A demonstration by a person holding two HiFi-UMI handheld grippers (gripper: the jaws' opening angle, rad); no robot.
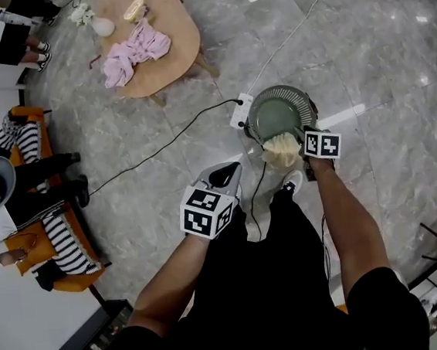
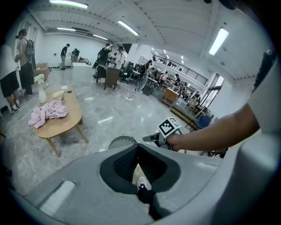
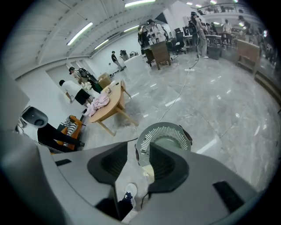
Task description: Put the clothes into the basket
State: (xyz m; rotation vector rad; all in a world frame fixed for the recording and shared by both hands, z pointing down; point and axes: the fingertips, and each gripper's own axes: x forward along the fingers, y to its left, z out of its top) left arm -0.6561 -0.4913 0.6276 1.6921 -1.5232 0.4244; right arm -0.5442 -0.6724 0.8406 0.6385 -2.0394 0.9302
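1. Head view: the person stands over a round grey-green slatted basket (image 1: 277,103) on the marble floor. A cream cloth (image 1: 282,152) lies bunched over the basket's near rim. The right gripper (image 1: 308,139) hangs just beside that cloth, and whether it touches cannot be told from here. The left gripper (image 1: 230,175) is held apart from the basket, above the person's black trousers. Only this view shows the white power strip (image 1: 240,110) touching the basket's far side. A heap of pink clothes (image 1: 134,51) lies well apart on an oval wooden table (image 1: 176,27).

2. Left gripper view: the left gripper (image 2: 137,146) has its tips together on nothing. The basket (image 2: 122,141) peeps over them, with the right gripper (image 2: 159,137) just beside it. The pink clothes (image 2: 48,112) lie on the table (image 2: 66,124).

3. Right gripper view: the right gripper (image 3: 139,147) has its jaws wide apart, pressing nothing. Between them show the basket (image 3: 169,132), which this view shows hollow with a bare bottom, a bit of the cream cloth (image 3: 149,172) and, lower down, the person's white shoe (image 3: 130,191).
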